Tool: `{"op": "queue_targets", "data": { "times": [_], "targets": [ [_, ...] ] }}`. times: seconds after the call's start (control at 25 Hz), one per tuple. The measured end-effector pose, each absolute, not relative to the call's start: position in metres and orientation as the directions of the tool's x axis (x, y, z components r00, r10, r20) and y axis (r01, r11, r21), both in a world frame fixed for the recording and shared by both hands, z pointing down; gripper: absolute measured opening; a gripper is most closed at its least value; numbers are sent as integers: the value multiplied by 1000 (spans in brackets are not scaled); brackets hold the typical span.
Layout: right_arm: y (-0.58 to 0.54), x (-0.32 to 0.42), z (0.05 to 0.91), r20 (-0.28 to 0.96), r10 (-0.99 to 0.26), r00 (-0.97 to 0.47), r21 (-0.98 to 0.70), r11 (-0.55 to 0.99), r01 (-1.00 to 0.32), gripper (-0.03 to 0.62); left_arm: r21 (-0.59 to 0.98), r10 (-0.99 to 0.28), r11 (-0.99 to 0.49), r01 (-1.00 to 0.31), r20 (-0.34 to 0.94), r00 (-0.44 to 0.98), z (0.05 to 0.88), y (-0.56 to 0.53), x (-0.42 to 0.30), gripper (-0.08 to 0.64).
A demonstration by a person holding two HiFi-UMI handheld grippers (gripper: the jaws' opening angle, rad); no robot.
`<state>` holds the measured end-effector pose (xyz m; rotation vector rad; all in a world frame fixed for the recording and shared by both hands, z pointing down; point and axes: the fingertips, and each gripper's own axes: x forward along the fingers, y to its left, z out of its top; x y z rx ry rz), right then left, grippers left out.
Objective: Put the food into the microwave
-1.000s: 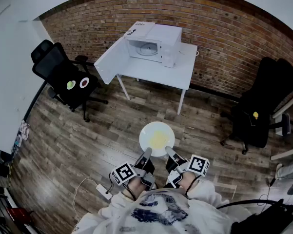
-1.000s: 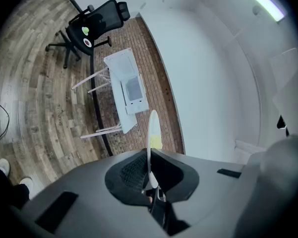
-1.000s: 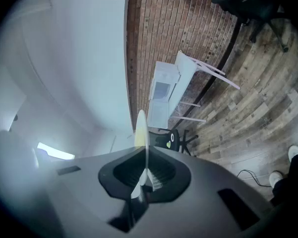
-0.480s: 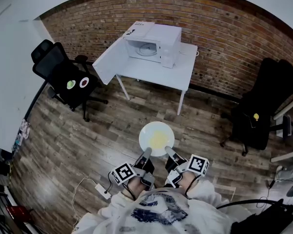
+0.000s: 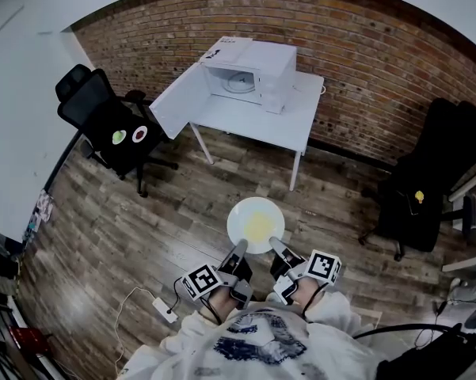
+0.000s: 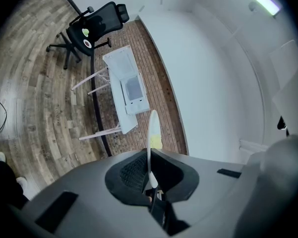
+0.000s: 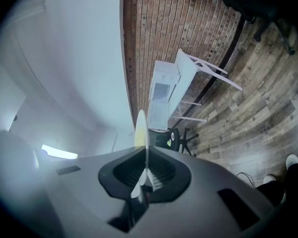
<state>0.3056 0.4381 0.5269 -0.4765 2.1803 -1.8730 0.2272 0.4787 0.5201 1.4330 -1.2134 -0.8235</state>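
A white plate (image 5: 256,225) with yellow food on it is held level above the wood floor, in front of the person. My left gripper (image 5: 240,247) is shut on the plate's near-left rim and my right gripper (image 5: 274,245) is shut on its near-right rim. In the left gripper view the plate (image 6: 152,132) shows edge-on, pinched in the left gripper (image 6: 151,182). The right gripper view shows the same plate (image 7: 141,133) clamped in the right gripper (image 7: 141,180). The white microwave (image 5: 251,68) stands on a white table (image 5: 289,119) ahead, its door (image 5: 177,101) swung wide open to the left.
A black office chair (image 5: 111,129) with two small round items on its seat stands left of the table. Another black chair (image 5: 424,188) stands at the right. A white power strip (image 5: 166,311) with its cable lies on the floor near the person's left. A brick wall runs behind the table.
Both grippers and the plate have drifted slightly forward toward the table. The grip on the plate is unchanged.
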Motion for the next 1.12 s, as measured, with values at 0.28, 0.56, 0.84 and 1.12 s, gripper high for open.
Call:
{"op": "queue_targets", "data": {
  "times": [0.28,0.56,0.84,1.12],
  "targets": [
    [419,304,523,35,-376,-926,-986,138,-94,23,965,-963,51,-258,115,242,514,461,226,18],
    [403,290,528,33,-379,-925,-989,124,-86,23,975,-964,29,-221,86,253,518,441,216,18],
    [366,263,537,54,-398,-916,-984,135,-117,23,979,-959,28,-200,83,272,530,403,186,18],
    [311,203,545,85,-401,-912,-980,132,-150,23,983,-956,37,-181,87,280,538,349,125,18]
  ]
}}
